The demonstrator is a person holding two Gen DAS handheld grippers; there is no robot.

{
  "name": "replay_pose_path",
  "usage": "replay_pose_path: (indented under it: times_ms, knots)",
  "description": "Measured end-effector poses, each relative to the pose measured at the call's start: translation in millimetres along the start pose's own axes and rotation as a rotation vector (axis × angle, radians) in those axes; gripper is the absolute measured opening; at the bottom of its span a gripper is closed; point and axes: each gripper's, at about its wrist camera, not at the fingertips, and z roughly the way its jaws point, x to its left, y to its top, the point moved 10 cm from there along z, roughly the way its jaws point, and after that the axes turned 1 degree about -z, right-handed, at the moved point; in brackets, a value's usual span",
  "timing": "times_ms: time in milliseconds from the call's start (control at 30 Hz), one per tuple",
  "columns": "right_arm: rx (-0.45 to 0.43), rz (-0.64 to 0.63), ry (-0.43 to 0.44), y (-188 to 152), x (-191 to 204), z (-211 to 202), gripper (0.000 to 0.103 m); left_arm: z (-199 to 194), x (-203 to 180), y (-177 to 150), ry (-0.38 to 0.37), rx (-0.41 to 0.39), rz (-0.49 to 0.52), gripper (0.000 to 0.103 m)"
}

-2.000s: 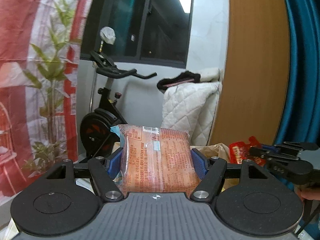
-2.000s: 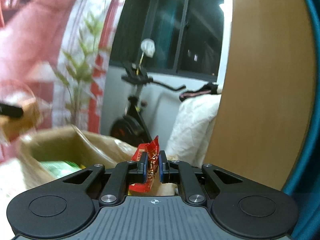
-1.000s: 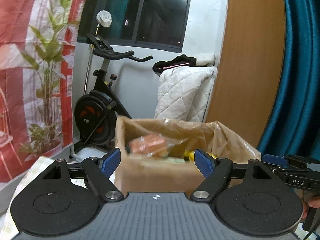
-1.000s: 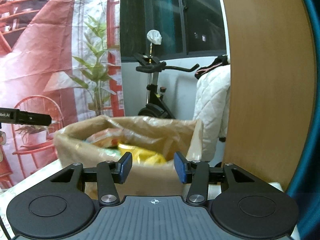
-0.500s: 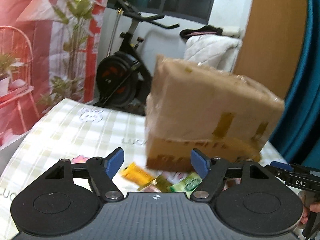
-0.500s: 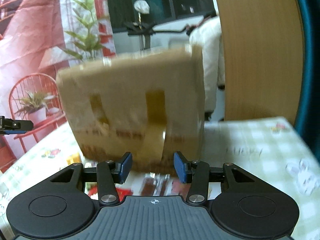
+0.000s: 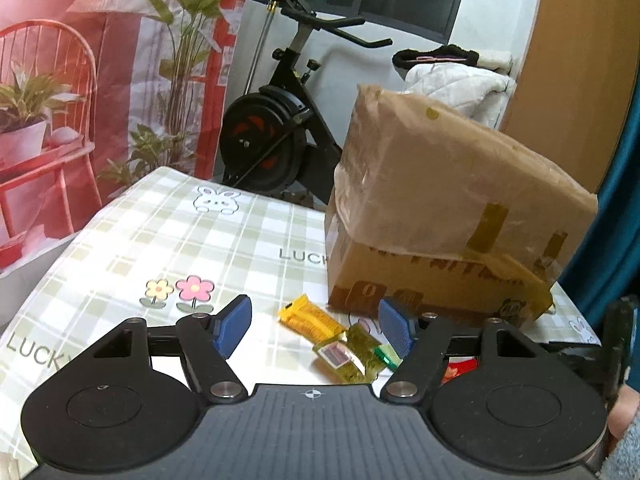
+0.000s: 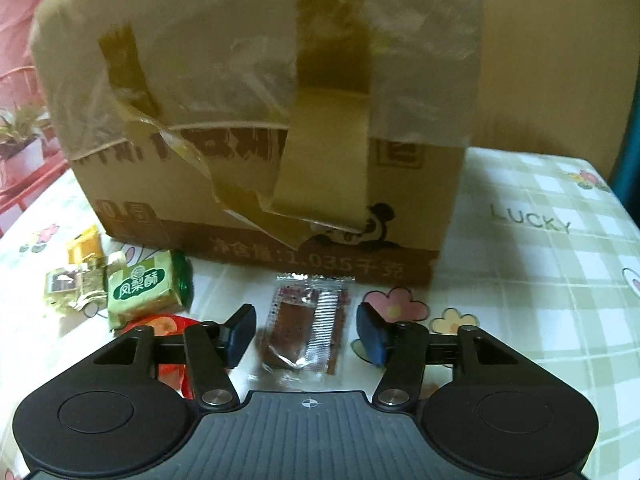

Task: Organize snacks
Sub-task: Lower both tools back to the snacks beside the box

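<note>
A taped cardboard box [image 7: 448,216] lined with a plastic bag stands on the checked tablecloth [image 7: 168,240]; it also shows in the right wrist view [image 8: 260,120]. Small snack packets lie in front of it. My left gripper [image 7: 316,326] is open, low over the table, with an orange packet [image 7: 306,318] and a gold-green packet [image 7: 348,354] between its fingers. My right gripper [image 8: 306,330] is open around a clear packet of dark red snack [image 8: 306,326]. A green packet [image 8: 142,290], gold packets [image 8: 66,286] and a red wrapper [image 8: 168,328] lie to its left.
An exercise bike [image 7: 280,120] and a quilted white blanket [image 7: 452,76] stand behind the table. A red printed backdrop [image 7: 60,60] hangs at the left. A wooden panel [image 7: 576,60] and a teal curtain are at the right. The table's right edge is near the box.
Both grippers let their snacks go into the box, opened, and came down from above the box to the tabletop in front of it. They now hover over the loose packets.
</note>
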Motion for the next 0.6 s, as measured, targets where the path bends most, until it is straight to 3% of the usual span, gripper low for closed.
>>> replay_pose_path:
  times_ms: [100, 267, 367, 600]
  knots:
    - [0.000, -0.034, -0.031, 0, 4, 5, 0.056, 3, -2, -5, 0.003, 0.012, 0.000, 0.070]
    - [-0.001, -0.092, -0.033, -5, 11, -3, 0.037, 7, -11, -12, -0.022, 0.028, 0.008, 0.069]
    - [-0.008, -0.115, -0.007, -9, 13, -10, 0.034, 11, -22, -16, -0.054, 0.037, 0.026, 0.064]
    - [-0.176, -0.116, 0.096, -3, 5, -52, 0.034, 21, -57, -32, -0.128, 0.071, 0.088, 0.062]
